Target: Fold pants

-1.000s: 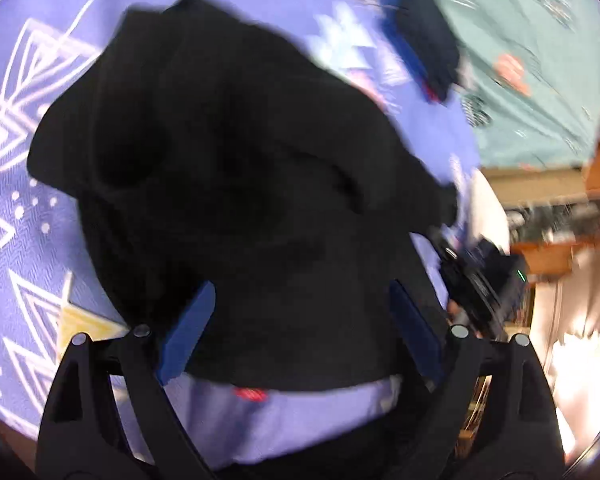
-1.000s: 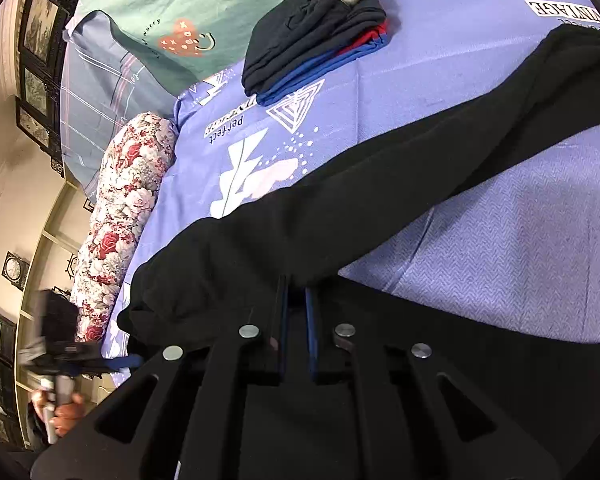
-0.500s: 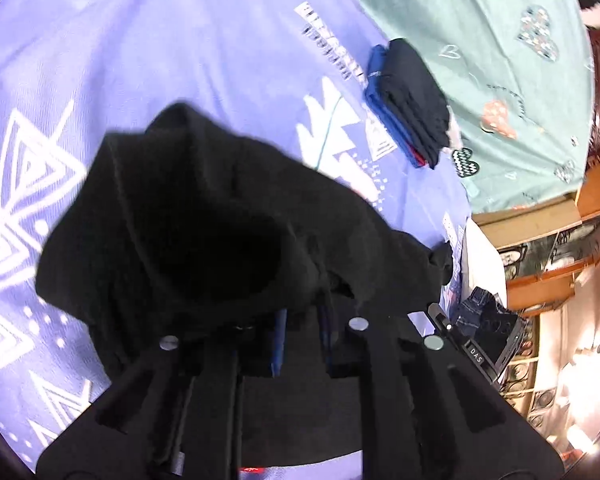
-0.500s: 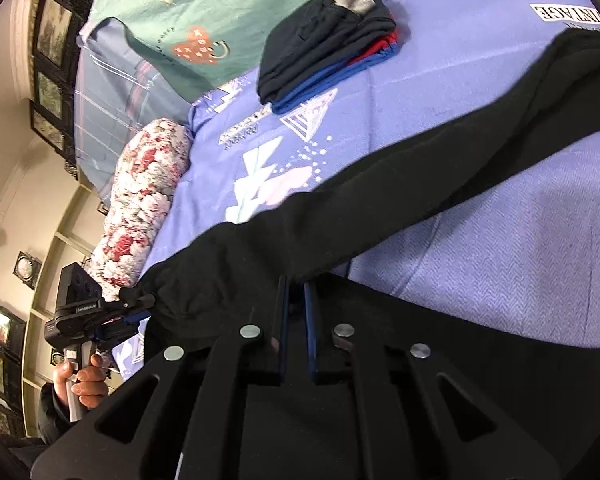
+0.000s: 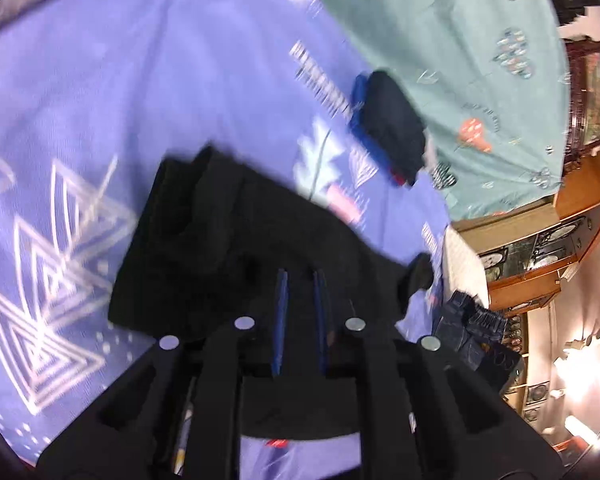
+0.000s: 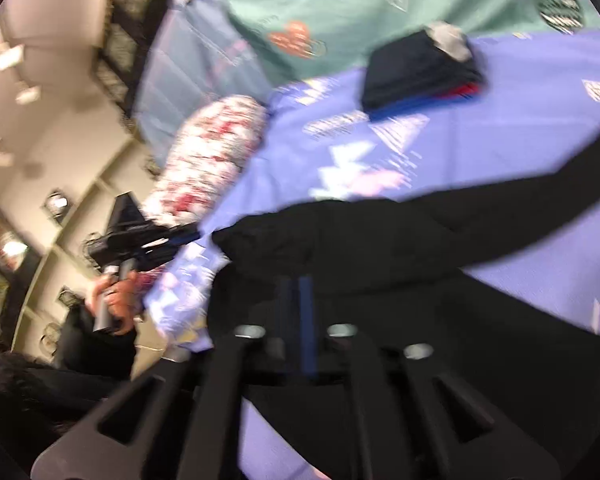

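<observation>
Black pants (image 5: 236, 248) lie bunched on a purple patterned bedsheet (image 5: 140, 80). My left gripper (image 5: 300, 292) is shut on a fold of the black pants and holds it up off the sheet. In the right wrist view the pants (image 6: 380, 236) stretch across the sheet toward the right. My right gripper (image 6: 296, 296) is shut on another part of the same pants near the bed's left edge. The left gripper (image 6: 140, 240) shows at the left of the right wrist view, held in a hand.
A stack of folded dark, blue and red clothes (image 5: 392, 136) (image 6: 420, 72) lies at the back of the purple sheet, by a green sheet (image 5: 440, 40). A floral bolster (image 6: 208, 160) lies at the bed's edge. Jeans (image 5: 472, 332) and wooden cabinets (image 5: 560, 240) are beside the bed.
The left gripper closed on the pants from open a second ago, then lifted and pulled back. The right gripper stayed shut on the pants and lifted, tilting the view toward the room. Both views are motion-blurred.
</observation>
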{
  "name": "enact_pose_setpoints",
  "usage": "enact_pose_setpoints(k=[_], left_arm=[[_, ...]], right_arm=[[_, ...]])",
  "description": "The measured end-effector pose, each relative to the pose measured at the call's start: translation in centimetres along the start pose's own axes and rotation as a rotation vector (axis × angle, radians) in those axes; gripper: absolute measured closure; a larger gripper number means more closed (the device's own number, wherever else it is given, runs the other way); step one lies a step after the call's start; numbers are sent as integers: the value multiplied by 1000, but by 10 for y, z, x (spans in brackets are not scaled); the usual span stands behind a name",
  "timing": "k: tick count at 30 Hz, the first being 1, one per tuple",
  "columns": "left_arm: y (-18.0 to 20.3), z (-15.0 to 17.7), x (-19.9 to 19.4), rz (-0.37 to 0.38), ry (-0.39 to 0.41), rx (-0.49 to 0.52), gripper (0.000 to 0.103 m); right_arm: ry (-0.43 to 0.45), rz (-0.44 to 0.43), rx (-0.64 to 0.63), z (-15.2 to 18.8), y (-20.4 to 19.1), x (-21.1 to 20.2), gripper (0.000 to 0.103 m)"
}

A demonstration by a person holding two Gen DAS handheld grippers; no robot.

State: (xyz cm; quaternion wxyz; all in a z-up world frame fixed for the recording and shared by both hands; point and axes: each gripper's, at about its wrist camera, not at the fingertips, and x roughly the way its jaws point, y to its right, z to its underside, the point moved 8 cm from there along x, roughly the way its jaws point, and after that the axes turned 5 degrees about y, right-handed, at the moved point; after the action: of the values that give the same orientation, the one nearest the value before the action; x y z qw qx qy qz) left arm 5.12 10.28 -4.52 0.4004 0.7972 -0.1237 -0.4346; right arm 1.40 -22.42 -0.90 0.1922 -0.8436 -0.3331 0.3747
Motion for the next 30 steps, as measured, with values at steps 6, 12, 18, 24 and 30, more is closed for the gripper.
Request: enact_pose_setpoints(k=[6,12,18,24,30], left_arm=[[-14,21,23,-47,-60,-24,47],[-25,-3,40,-108,-25,-64,35],[-22,-18,57,-131,-23,-47,45],[-6,-31,48,-80,10,36,90],[22,-25,-10,-10,68,126,91]], right_arm=[[-11,134,264,6,71,15,33],[-73,139,386,-7,91,66,33],[-119,148,330,-4,83,91,97],[-10,62,266,-17,62,55,100],[63,-126,128,-24,-6,-4,100]])
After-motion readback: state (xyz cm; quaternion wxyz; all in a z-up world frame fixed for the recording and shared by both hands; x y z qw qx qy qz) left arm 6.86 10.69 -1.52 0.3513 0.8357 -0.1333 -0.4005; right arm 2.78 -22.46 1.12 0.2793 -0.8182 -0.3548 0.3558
